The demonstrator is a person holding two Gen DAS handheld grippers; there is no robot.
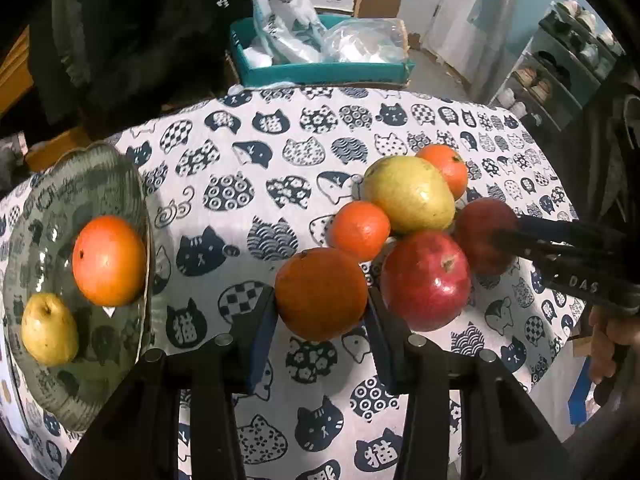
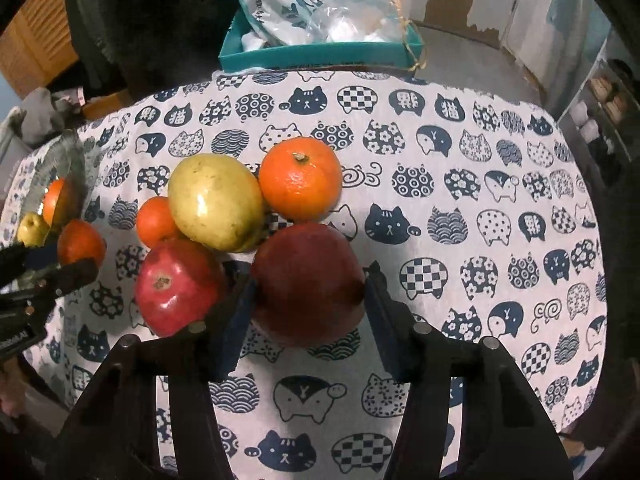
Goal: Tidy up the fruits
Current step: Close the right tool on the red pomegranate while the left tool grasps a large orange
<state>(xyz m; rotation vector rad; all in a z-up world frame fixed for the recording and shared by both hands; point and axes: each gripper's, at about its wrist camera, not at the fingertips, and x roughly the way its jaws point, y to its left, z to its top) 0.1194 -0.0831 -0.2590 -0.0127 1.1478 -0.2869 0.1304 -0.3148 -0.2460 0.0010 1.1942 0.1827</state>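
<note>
Left gripper (image 1: 321, 312) pinches an orange (image 1: 320, 294), pads on both its sides, over the cat-print desk (image 1: 248, 184). Right gripper (image 2: 308, 300) clamps a dark red apple (image 2: 308, 280) the same way. Beside them the loose pile: yellow-green pear (image 2: 214, 202), bright red apple (image 2: 176, 286), two small tangerines (image 2: 300, 178) (image 2: 156, 220), all touching. Glass plate (image 1: 120, 176) at left holds another orange (image 1: 109, 260) and a small pear (image 1: 49, 329). Teal box (image 1: 320, 72) behind the desk.
</note>
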